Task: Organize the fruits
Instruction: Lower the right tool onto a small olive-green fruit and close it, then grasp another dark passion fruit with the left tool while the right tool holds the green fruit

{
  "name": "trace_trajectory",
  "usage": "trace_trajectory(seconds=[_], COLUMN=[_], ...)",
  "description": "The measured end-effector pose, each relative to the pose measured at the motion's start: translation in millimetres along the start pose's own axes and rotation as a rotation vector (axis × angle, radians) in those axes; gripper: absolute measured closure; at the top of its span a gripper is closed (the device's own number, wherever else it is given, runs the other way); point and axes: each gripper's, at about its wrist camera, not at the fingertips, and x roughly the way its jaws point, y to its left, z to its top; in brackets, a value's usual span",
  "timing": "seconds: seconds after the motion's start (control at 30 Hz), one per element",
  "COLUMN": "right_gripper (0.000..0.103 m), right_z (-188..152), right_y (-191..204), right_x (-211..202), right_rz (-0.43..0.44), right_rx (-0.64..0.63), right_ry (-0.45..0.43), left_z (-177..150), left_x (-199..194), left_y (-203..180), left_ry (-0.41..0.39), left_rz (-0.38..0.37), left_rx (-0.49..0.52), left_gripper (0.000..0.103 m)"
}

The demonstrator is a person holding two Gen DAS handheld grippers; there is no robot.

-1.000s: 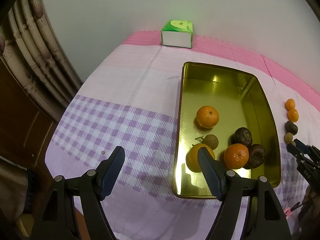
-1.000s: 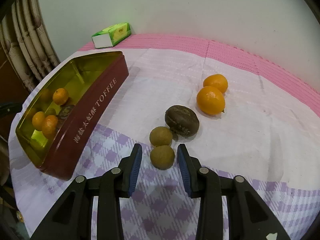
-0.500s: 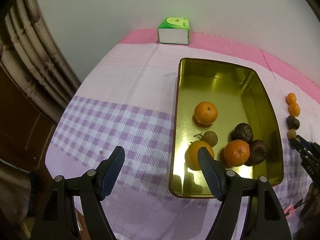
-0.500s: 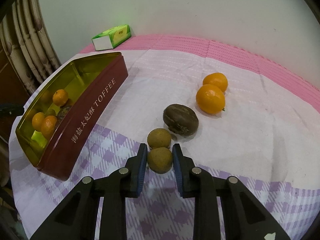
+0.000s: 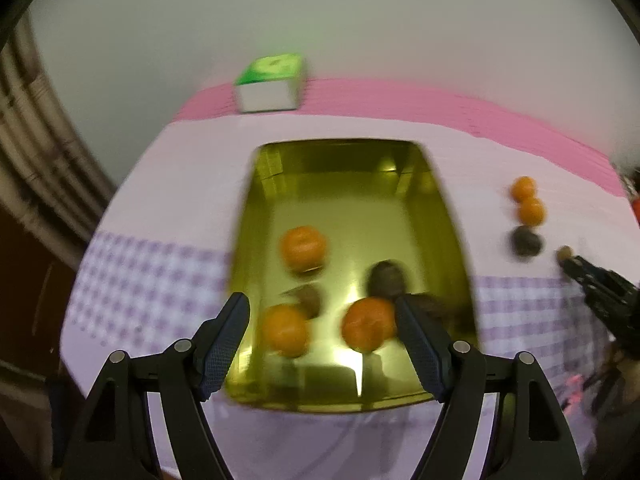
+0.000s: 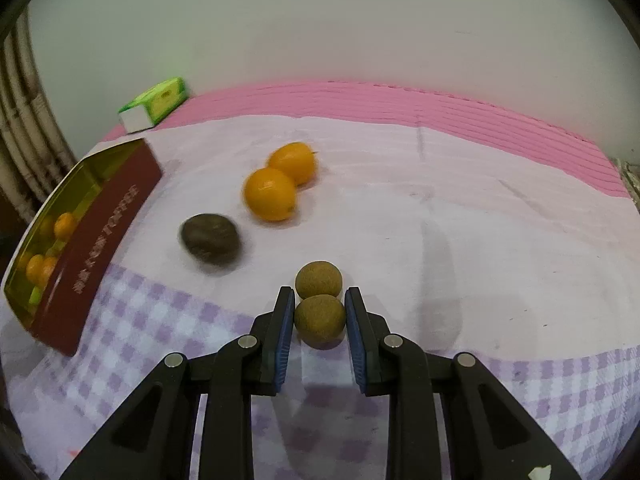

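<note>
My right gripper [image 6: 319, 312] is shut on a small brown round fruit [image 6: 319, 321], with a second brown fruit [image 6: 319, 279] touching it just beyond. A dark fruit [image 6: 211, 239] and two oranges [image 6: 270, 194] lie on the cloth to the left. The gold-lined toffee tin [image 6: 100, 216] stands at far left with several fruits inside. In the blurred left wrist view, my left gripper [image 5: 322, 330] is open above the near end of the tin [image 5: 448, 208], which holds three oranges [image 5: 303, 248] and dark fruits [image 5: 386, 280]. The right gripper [image 5: 576, 266] shows at the right edge.
A green and white box [image 6: 154, 105] stands at the back by the wall; it also shows in the left wrist view [image 5: 272, 82]. The tablecloth [image 6: 460, 220] is pink at the back and purple-checked in front. Curtains hang at the left.
My right gripper has closed onto the nearer brown fruit and swung right, the scene shifting left. My left gripper has moved right, over the tin's near end.
</note>
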Motion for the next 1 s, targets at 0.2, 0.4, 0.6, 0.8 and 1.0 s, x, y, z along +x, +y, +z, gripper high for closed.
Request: trace_trajectory(seconds=[0.2,0.4,0.6,0.8,1.0], right_gripper=[0.079,0.078,0.079,0.077,0.077], right_z=[3,4,5,5,3], right_y=[-13,-15,-33,-30,-32], right_x=[10,13,13,14,14], right_rz=[-0.002,-0.002,-0.019,-0.027,-0.021], right_rx=[0.029,0.008,0.033,0.025,0.031], right_ry=[0.002,-0.013,-0.016,-0.014,-0.016], left_z=[22,33,35,39,43], left_x=[9,31,55,71,93], left_y=[-68,-121,-155,-181,-194], left_ry=[-0.005,0.033,0.065,0.076,0.107], left_rz=[-0.102,-0.167,-0.206,-0.24,-0.225], left_rx=[0.082,0.135,0.161,0.182,0.188], left_gripper=[0.028,0.028,0.028,0.028,0.028])
